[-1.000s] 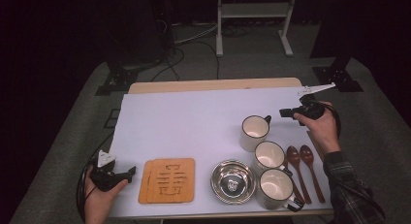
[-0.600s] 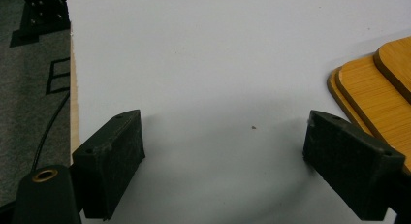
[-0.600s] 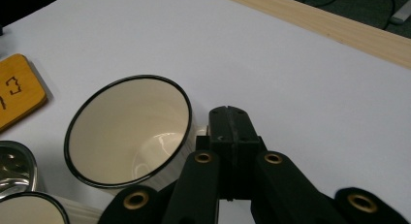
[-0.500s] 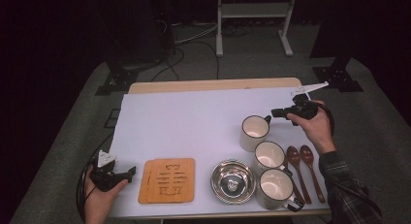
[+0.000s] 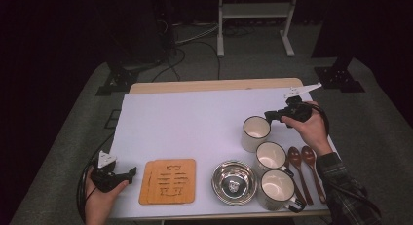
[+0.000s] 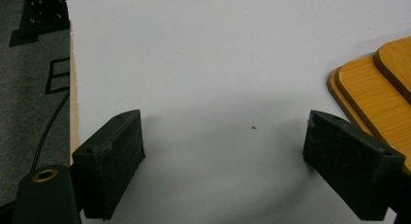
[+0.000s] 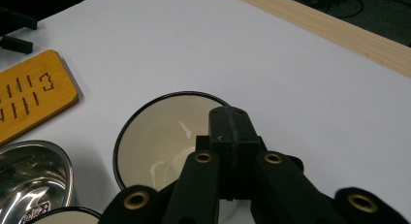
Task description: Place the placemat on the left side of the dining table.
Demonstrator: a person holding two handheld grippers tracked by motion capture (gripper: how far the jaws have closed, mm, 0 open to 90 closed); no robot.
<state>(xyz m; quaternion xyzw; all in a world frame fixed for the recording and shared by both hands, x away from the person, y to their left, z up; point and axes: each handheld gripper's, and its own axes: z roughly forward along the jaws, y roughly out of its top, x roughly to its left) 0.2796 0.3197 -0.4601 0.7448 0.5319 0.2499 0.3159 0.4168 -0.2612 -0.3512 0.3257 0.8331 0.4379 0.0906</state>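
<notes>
Nearby, bowl (image 5: 234,182) beside mugs (image 5: 271,156).

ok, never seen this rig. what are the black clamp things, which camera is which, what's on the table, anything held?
A person holds a black two-jaw gripper in each hand. One camera looks down from above; the other two ride on the grippers.

The left gripper rests open beside stacked orange wooden trivets.

The right gripper has its jaws together at the handle of the farthest white enamel mug; whether it grips the handle is hidden.

Also on the white table: two more white mugs, a steel bowl and two brown wooden spoons.
</notes>
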